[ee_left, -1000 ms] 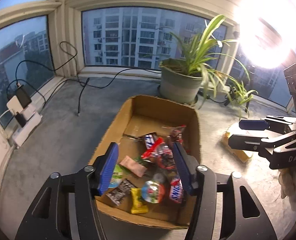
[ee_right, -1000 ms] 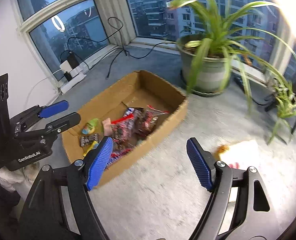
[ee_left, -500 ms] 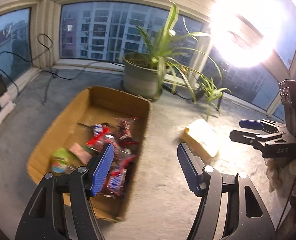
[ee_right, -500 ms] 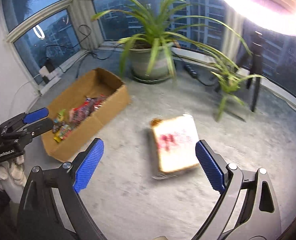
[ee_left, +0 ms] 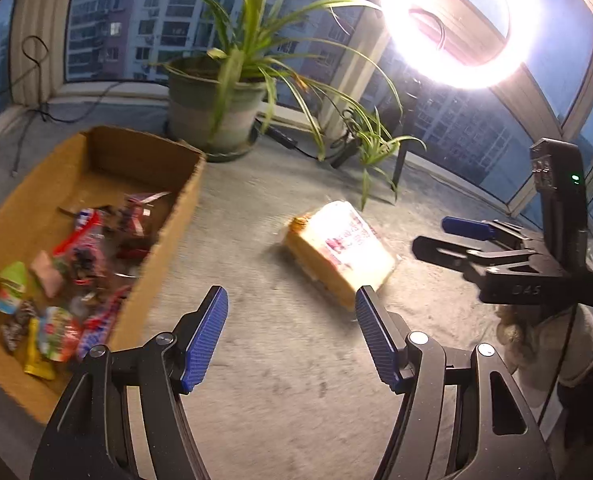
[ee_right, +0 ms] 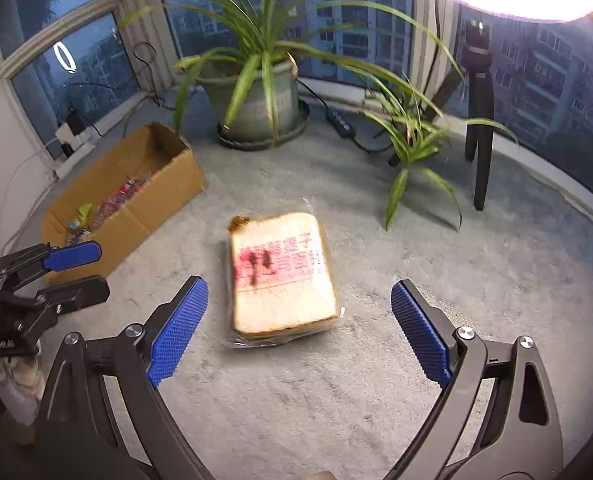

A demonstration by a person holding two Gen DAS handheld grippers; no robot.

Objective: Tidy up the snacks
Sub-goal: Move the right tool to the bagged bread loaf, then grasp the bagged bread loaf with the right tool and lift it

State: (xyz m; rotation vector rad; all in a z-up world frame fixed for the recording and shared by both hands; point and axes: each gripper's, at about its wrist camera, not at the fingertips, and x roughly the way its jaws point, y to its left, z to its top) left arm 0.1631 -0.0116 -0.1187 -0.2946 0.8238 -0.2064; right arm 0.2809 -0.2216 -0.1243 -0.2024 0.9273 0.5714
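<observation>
A bagged bread loaf (ee_right: 282, 276) with red print lies flat on the grey floor, also in the left wrist view (ee_left: 338, 254). An open cardboard box (ee_left: 168, 224) holds several wrapped snacks (ee_left: 76, 264); it shows at the left in the right wrist view (ee_right: 152, 196). My right gripper (ee_right: 300, 334) is open and empty, its blue pads (ee_right: 176, 328) straddling the near end of the loaf from above. My left gripper (ee_left: 290, 334) is open and empty, over bare floor between box and loaf. Each gripper shows in the other's view, the right (ee_left: 452, 236) and the left (ee_right: 80, 270).
A large potted plant (ee_right: 262, 108) stands behind the box, a small plant (ee_right: 410, 140) to its right. A black tripod (ee_right: 480, 120) with a bright ring light (ee_left: 452, 28) stands at the back right. Cables and a power strip (ee_right: 70, 140) lie along the window wall.
Both grippers swung right, away from the box toward the loaf. The right gripper came closer to the loaf, which now lies between its open fingers.
</observation>
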